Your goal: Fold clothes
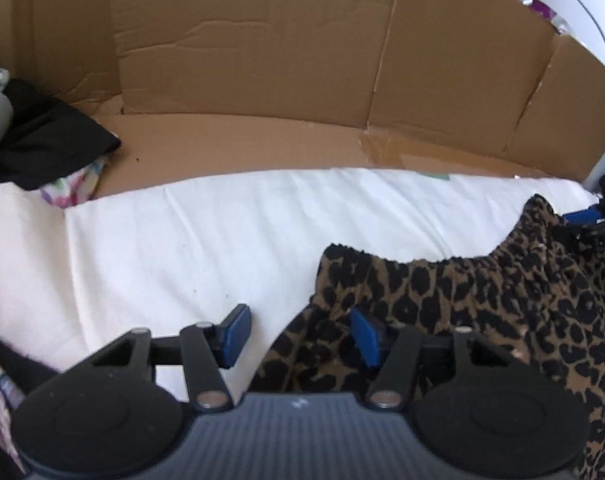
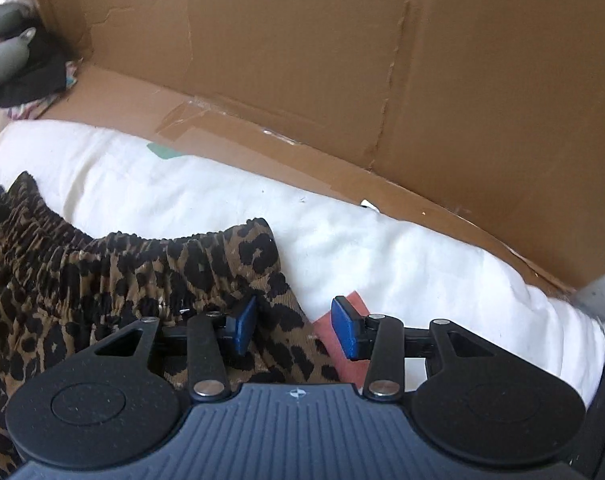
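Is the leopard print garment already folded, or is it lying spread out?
Spread out, not yet neatly folded: the leopard print garment lies with its elastic waistband stretched across the white sheet. Its lower part is out of view.

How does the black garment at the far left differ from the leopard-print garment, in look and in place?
The black garment is plain and dark; the leopard-print garment is brown with black spots.
The black garment lies bunched at the far left by the cardboard; the leopard-print garment lies on the white sheet, at both open grippers.
Neither is folded yet.
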A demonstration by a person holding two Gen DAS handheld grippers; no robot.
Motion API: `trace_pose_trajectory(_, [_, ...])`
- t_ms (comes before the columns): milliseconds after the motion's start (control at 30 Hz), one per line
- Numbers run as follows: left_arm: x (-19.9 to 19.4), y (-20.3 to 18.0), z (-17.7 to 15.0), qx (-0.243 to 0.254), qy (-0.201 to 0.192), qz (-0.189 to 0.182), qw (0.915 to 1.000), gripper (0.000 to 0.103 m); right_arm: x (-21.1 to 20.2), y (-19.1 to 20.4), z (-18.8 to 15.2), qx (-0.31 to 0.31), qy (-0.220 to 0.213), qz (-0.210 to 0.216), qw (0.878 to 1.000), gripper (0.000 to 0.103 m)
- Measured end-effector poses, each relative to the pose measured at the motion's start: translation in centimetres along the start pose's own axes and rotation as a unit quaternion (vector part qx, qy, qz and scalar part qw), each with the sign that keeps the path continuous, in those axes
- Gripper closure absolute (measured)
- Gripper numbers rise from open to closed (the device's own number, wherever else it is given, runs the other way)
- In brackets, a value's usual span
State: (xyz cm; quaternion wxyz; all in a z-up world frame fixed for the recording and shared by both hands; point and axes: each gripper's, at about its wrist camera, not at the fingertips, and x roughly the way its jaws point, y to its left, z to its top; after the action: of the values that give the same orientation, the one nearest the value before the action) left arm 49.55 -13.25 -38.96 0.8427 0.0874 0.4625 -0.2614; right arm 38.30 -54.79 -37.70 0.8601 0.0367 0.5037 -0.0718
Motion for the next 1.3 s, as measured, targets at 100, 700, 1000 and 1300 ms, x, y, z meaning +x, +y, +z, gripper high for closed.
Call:
trace_pose_trajectory(100, [0.0,-0.3,0.2,0.011,0.008,-0.02,0.9997,0.066,-0.1,0.3,0.1,-0.016,0.009,0.028,0.999,0.075])
trace_pose_trajectory(700, [-0.2,-2.5,0.3,0.067,-0.004,0.074,0.995,0.081,-0.3,1.2,-0.1,-0.029,0.014,-0.065,0.997,0.083])
trace_pose_trajectory(1000, [-4.9,-4.6,-1.2,0.055,-0.043,0.044,0.9966,0.059,-6.2,-1.8,-3.4,0.01,0.012,-0.031,0.999,0.065])
trace_pose_trajectory(1300, [-8.2,-10.6,-5.6,0.063,-0.06,-0.009,0.9962,0.058,-8.2,-2.1,-11.4,0.013,0.06,-0.041,0.997,0.065])
